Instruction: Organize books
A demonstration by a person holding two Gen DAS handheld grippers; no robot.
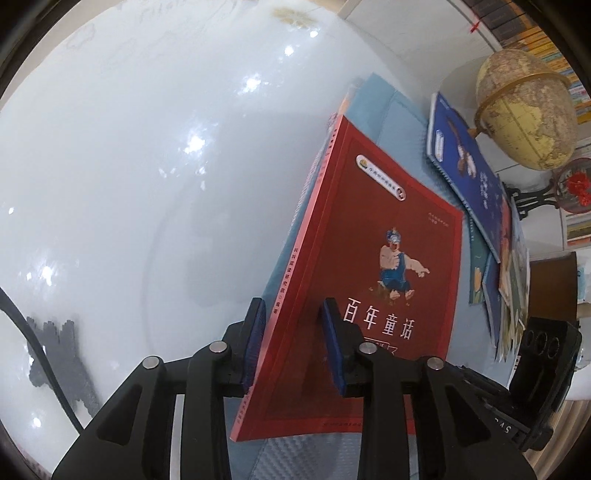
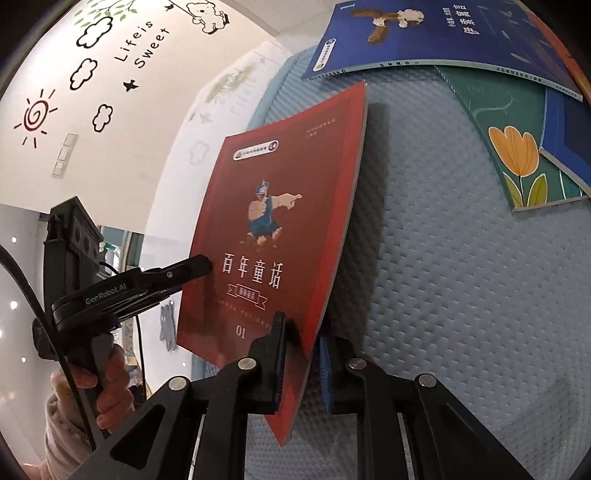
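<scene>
A red book (image 1: 373, 258) with a cartoon figure and white Chinese title is held up off the light blue mat (image 1: 391, 122). My left gripper (image 1: 291, 343) is shut on its spine edge. My right gripper (image 2: 303, 365) is shut on the opposite edge of the same red book (image 2: 273, 229). The left gripper (image 2: 192, 269) also shows in the right wrist view, clamped on the book's left side. A blue book (image 2: 443, 33), a green tulip book (image 2: 517, 155) and another blue book (image 2: 569, 140) lie overlapped on the mat (image 2: 443, 277).
A globe (image 1: 524, 110) on a stand and a red-flower ornament (image 1: 576, 184) stand at the right beyond the book pile (image 1: 480, 177). The glossy white table (image 1: 129, 166) extends left. A wall with stickers (image 2: 110, 74) is behind.
</scene>
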